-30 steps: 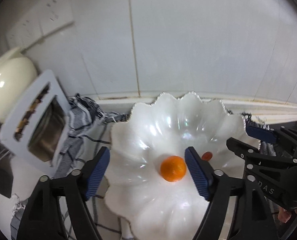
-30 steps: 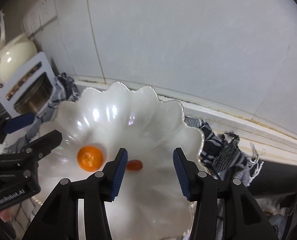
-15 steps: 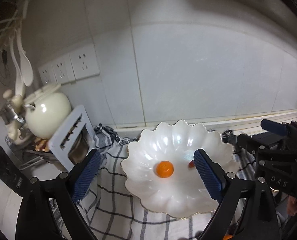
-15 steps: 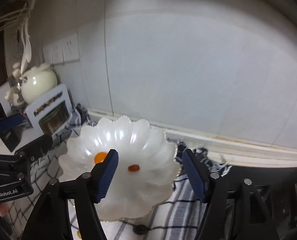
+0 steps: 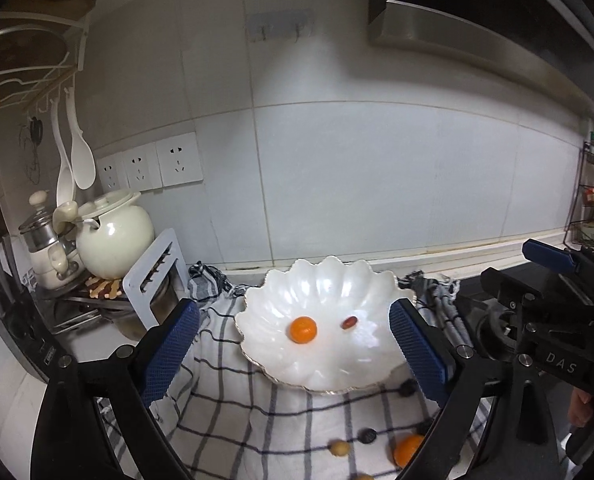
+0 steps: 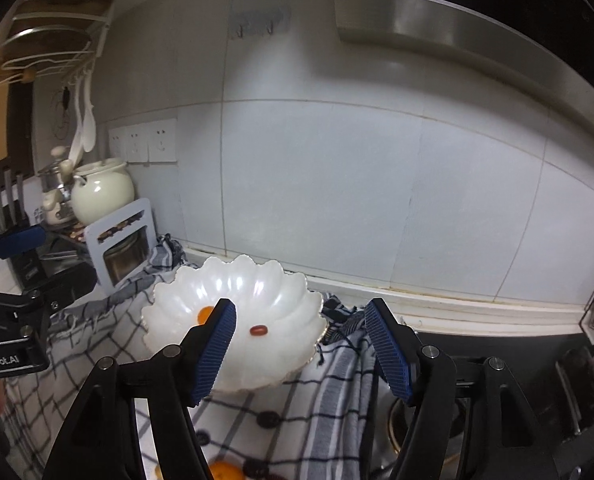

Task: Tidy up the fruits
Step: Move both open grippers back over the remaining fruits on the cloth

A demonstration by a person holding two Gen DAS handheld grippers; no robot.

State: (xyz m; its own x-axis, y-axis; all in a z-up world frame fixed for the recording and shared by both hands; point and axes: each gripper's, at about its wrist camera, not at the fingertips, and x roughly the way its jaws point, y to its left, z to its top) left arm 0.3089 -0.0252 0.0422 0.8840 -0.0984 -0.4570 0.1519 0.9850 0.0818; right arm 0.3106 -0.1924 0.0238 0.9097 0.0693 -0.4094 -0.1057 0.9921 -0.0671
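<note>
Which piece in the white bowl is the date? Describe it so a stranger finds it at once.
Find the scalloped white bowl on the checked cloth. Two pieces lie inside: the date is the small, dark red oval, right of the round orange fruit.

Scalloped bowl [image 5: 317, 280] on checked cloth [image 5: 233, 412] atop tabletop, before tiled wall. In bowl: orange [image 5: 303, 330] left, date [image 5: 349, 322] right, apart. Before bowl on cloth: loose small fruits, second orange [image 5: 407, 449]. Left of bowl: rack [image 5: 153, 272], lidded pot [image 5: 115, 236] behind it, wall sockets [image 5: 153, 166] above.
</note>
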